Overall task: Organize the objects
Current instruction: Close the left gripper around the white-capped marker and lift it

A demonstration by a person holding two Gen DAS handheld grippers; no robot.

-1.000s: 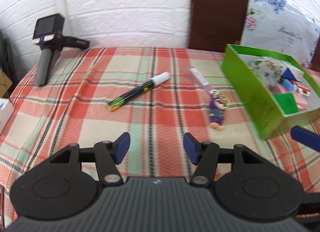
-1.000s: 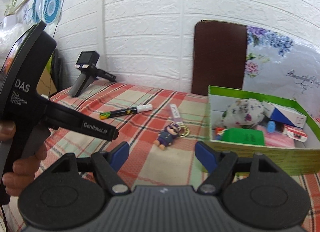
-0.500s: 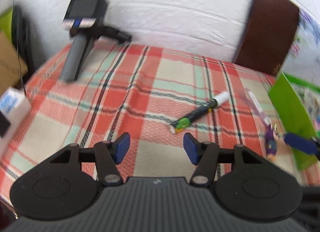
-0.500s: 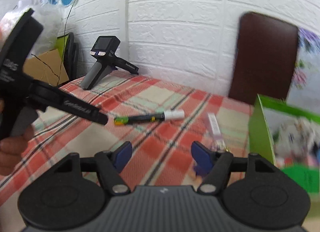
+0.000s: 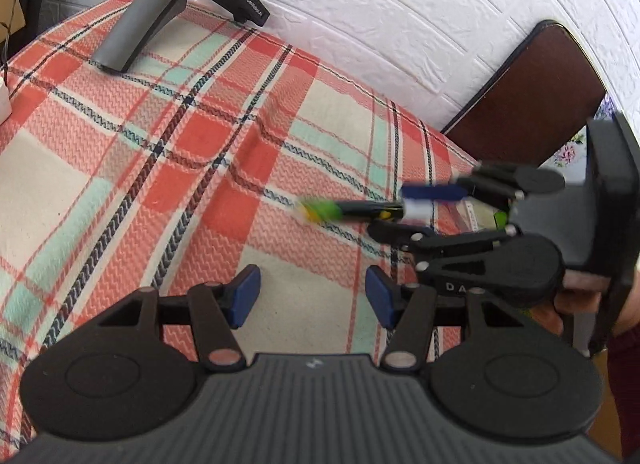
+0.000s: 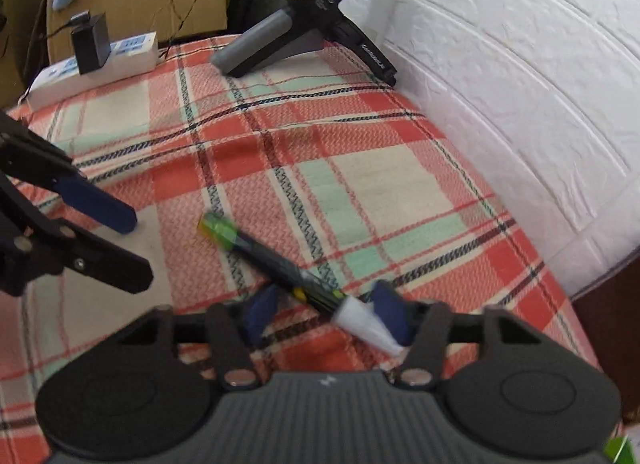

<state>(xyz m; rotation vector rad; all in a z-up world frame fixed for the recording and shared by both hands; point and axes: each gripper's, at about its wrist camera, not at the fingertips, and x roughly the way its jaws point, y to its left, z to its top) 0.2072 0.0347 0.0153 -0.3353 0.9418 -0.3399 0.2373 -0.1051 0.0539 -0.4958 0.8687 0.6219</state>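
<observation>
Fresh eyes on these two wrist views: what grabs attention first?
The marker with its white cap and green end, lying on the red plaid tablecloth, with the right gripper open around its capped end. The left gripper hangs open over bare cloth nearby. At the far edge by the white brick wall stands a spare handheld gripper unit, with a white power strip to its left.

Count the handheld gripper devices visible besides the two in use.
1: the spare gripper device stands on the plaid tablecloth at the far end by the white wall. Others may lie outside view.
</observation>
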